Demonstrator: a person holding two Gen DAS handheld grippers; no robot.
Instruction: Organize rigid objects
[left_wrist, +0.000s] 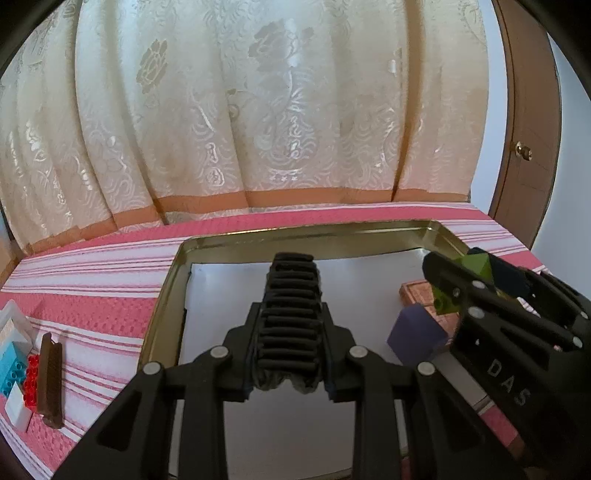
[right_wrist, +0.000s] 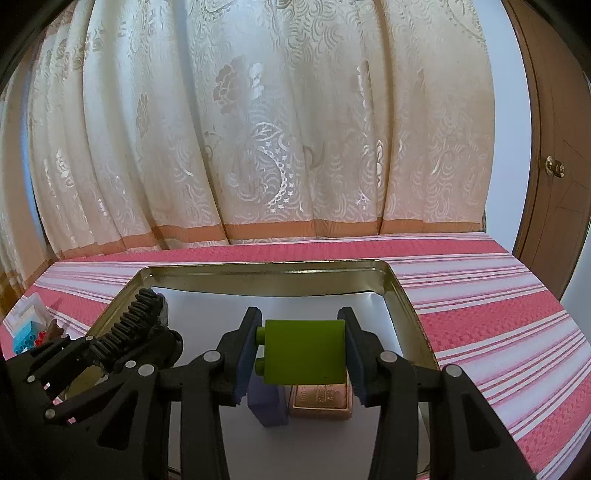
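Right gripper (right_wrist: 301, 354) fingers clamp green brick (right_wrist: 304, 350) above tin (right_wrist: 406, 314), over purple block (right_wrist: 267, 406), likely for placing. Left gripper (left_wrist: 291, 321) fingers closed on black ribbed piece (left_wrist: 291, 295).

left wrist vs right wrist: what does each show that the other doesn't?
Left wrist only: the black ribbed part seen end-on, clamped in the left gripper, and the brown bar lying flat on the striped cloth.

Right wrist only: the green block face-on with its side studs, pinched by the right gripper.

Both: the metal tray, the purple block, the copper-coloured tin, the curtain.
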